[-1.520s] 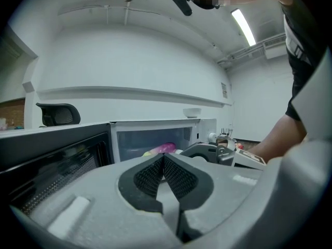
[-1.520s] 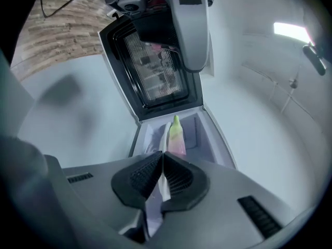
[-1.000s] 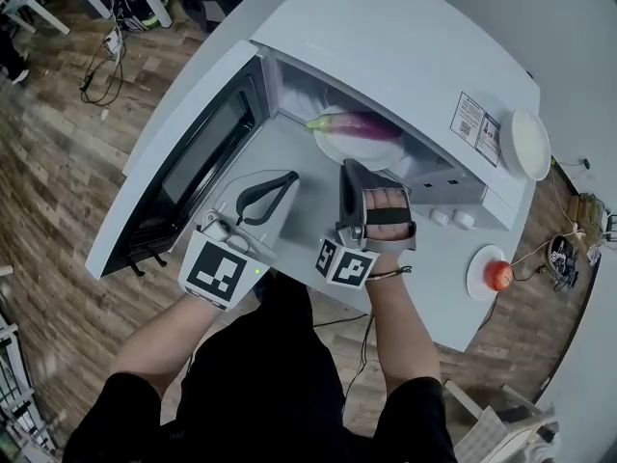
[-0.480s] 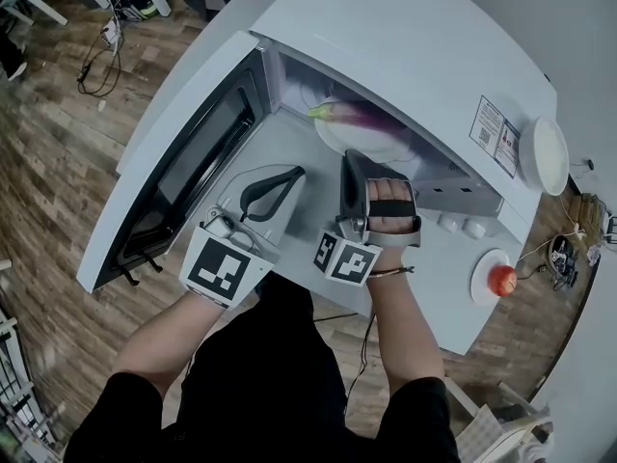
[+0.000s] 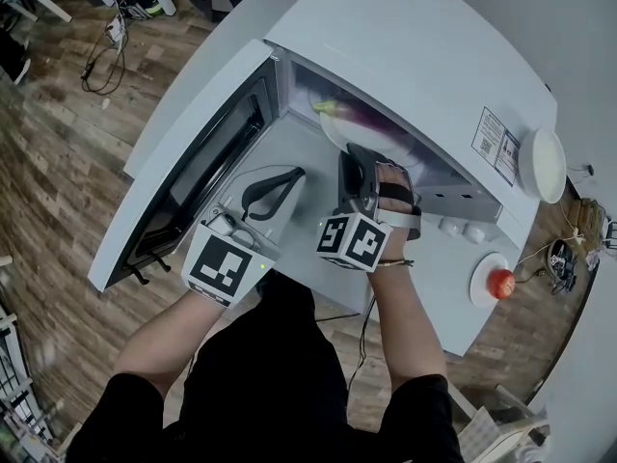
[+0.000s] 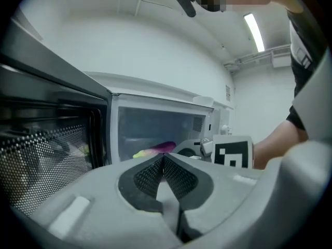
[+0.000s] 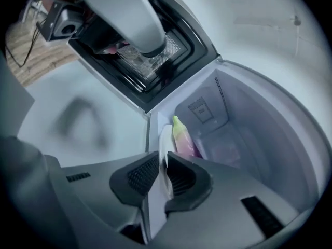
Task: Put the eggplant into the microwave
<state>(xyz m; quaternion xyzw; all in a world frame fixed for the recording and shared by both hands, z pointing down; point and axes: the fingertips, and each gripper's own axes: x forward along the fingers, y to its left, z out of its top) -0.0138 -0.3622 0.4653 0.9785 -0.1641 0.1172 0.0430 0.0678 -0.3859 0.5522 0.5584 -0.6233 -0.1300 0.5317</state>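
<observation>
The purple eggplant point(image 5: 362, 116) point(image 7: 182, 136) point(image 6: 158, 148) lies on a white plate point(image 5: 335, 133) point(image 7: 165, 138) inside the open microwave point(image 5: 405, 56). My right gripper point(image 5: 359, 154) point(image 7: 162, 162) is at the plate's near rim. Its jaws have just been opening, and the rim still stands between them with a gap beside it. My left gripper point(image 5: 289, 174) point(image 6: 163, 156) rests shut and empty over the table in front of the oven, just left of the right one. The microwave door point(image 5: 193, 162) is swung wide to the left.
A tomato point(image 5: 498, 280) sits on a small dish at the table's right end. A white plate point(image 5: 540, 165) rests on the microwave's top right. White knobs point(image 5: 453, 226) line the oven's front panel. Wooden floor lies beyond the table's edge.
My right hand has rolled, turning its marker cube upward, and shifted slightly toward the oven cavity. The left gripper has stayed where it was.
</observation>
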